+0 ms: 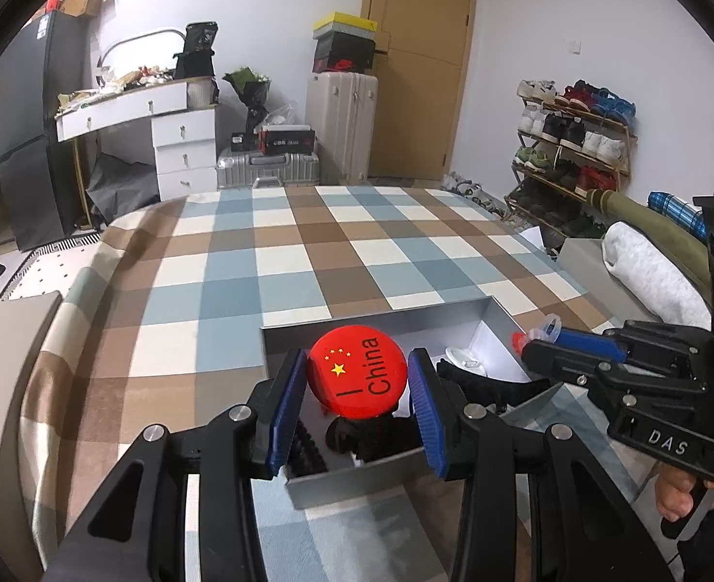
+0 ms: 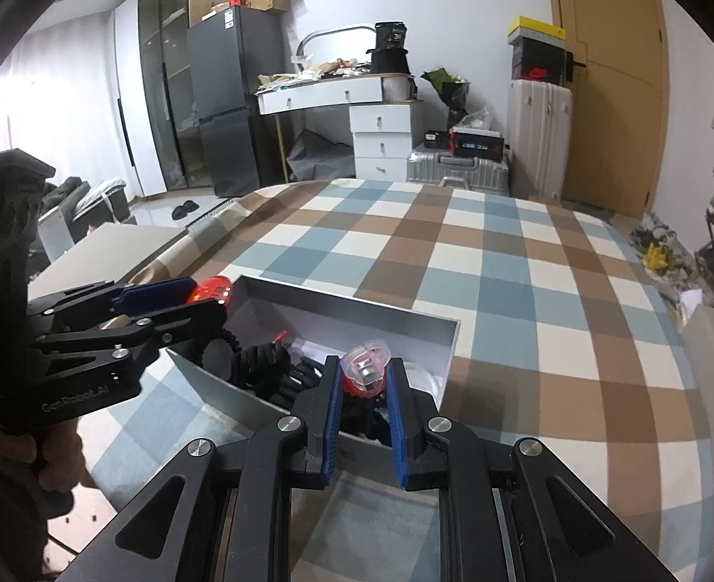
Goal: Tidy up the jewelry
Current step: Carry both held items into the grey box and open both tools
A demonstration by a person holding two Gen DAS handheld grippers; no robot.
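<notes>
Left tool (image 1: 359, 380) clenched on a round red "I China" badge (image 1: 354, 371), held above the open grey box (image 1: 381, 313) on the checked bed (image 1: 308, 242). Right tool (image 2: 364, 378) clenched on a small clear-and-red clip (image 2: 364, 363) over the same box, which contains black cords (image 2: 260, 363).

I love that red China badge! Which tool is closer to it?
Left. The left tool grips the red badge between its pads over the grey box. The right tool is off to its side, pinching a small clear-and-red piece.
</notes>
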